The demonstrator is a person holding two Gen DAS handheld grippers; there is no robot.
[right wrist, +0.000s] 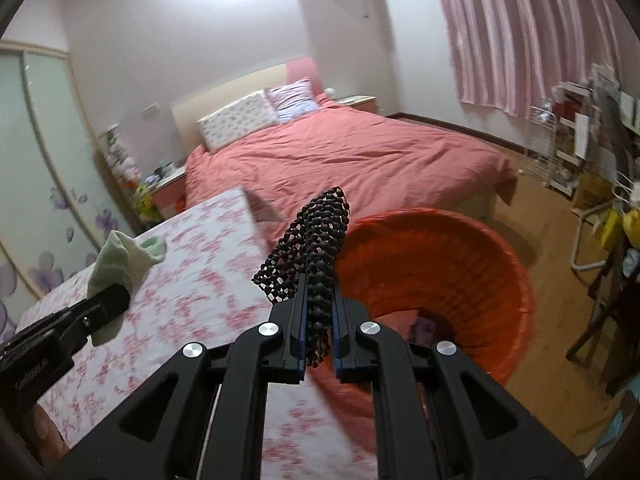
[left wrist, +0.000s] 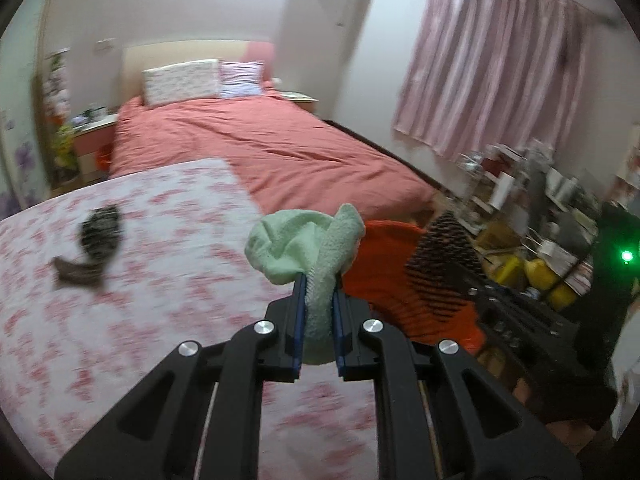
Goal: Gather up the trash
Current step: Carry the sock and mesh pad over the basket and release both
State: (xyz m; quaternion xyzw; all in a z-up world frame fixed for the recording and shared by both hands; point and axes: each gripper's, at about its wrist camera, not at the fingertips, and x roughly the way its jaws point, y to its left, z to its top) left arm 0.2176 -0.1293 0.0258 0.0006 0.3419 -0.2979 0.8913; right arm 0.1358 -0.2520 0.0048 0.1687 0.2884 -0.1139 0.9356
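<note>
My left gripper (left wrist: 319, 280) is shut on a pale green terry cloth (left wrist: 304, 246) and holds it above the floral-covered table (left wrist: 160, 280). It also shows in the right wrist view (right wrist: 120, 260), at the left. My right gripper (right wrist: 319, 304) is shut on a black mesh piece (right wrist: 316, 240), held at the table's right edge over the rim of an orange basket (right wrist: 460, 248). The mesh (left wrist: 444, 256) and basket (left wrist: 380, 264) also show in the left wrist view. A dark patterned sock (left wrist: 94, 240) lies on the table to the left.
A bed with a salmon cover (right wrist: 340, 160) stands behind the table. Pink curtains (left wrist: 500, 52) hang at the right. Cluttered shelves (left wrist: 532, 208) and a chair (right wrist: 600, 300) stand on the wooden floor at the right. A wardrobe (right wrist: 36, 160) is at the left.
</note>
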